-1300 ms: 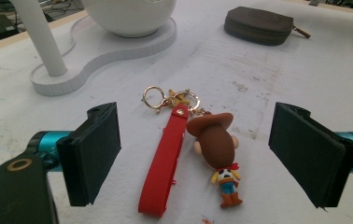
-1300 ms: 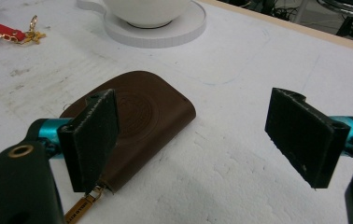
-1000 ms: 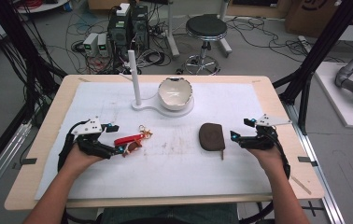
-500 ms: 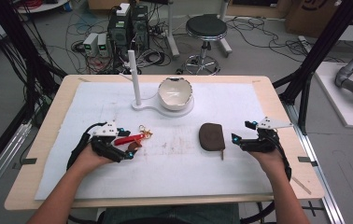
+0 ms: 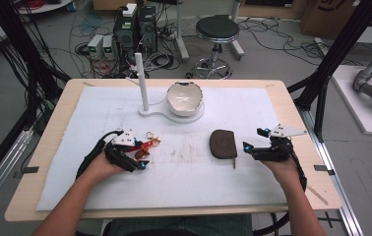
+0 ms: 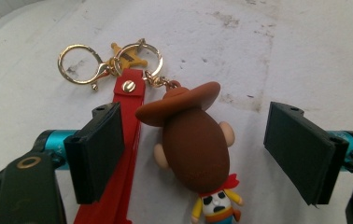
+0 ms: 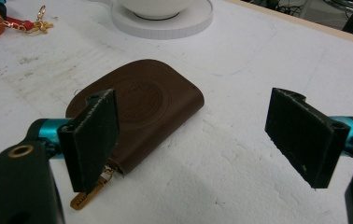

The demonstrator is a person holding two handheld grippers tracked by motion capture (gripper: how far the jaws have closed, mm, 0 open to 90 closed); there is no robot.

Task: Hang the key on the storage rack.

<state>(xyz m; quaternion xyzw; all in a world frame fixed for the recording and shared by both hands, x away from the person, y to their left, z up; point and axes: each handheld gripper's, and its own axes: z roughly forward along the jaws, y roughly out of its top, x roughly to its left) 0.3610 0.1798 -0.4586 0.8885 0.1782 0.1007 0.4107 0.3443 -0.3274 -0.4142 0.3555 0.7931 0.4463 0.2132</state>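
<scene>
- The left gripper [image 6: 195,154] is spread wide, low over the white mat [image 5: 184,187] that covers the tabletop [image 5: 292,98], and has hold of nothing.
- Between its jaws lies a cowboy figure keychain [image 6: 195,144], brown hat pointing away from the gripper; neither jaw touches the figure's head.
- A red strap [image 6: 121,163] runs beside the figure, passing just inside or under one jaw; whether they touch I cannot tell.
- Beyond the jaws, past the hat, sit the gold rings [image 6: 76,63] and a small gold star charm [image 6: 123,53] joined to the strap's far end.
- The right gripper [image 7: 195,135] is also wide open and empty, just above the mat.
- A brown leather pouch [image 7: 137,112] lies ahead of it, partly behind one jaw, with a round stamp on its face and a small gold tag [image 7: 88,196] at its near corner.
- Well beyond both grippers a white bowl [image 5: 185,97] rests on a white base [image 5: 149,112] with an upright white post [image 5: 141,81].
- In the high view the pouch [image 5: 222,143] lies just in front of the right gripper [image 5: 255,140], well apart from the left gripper [image 5: 135,155].
</scene>
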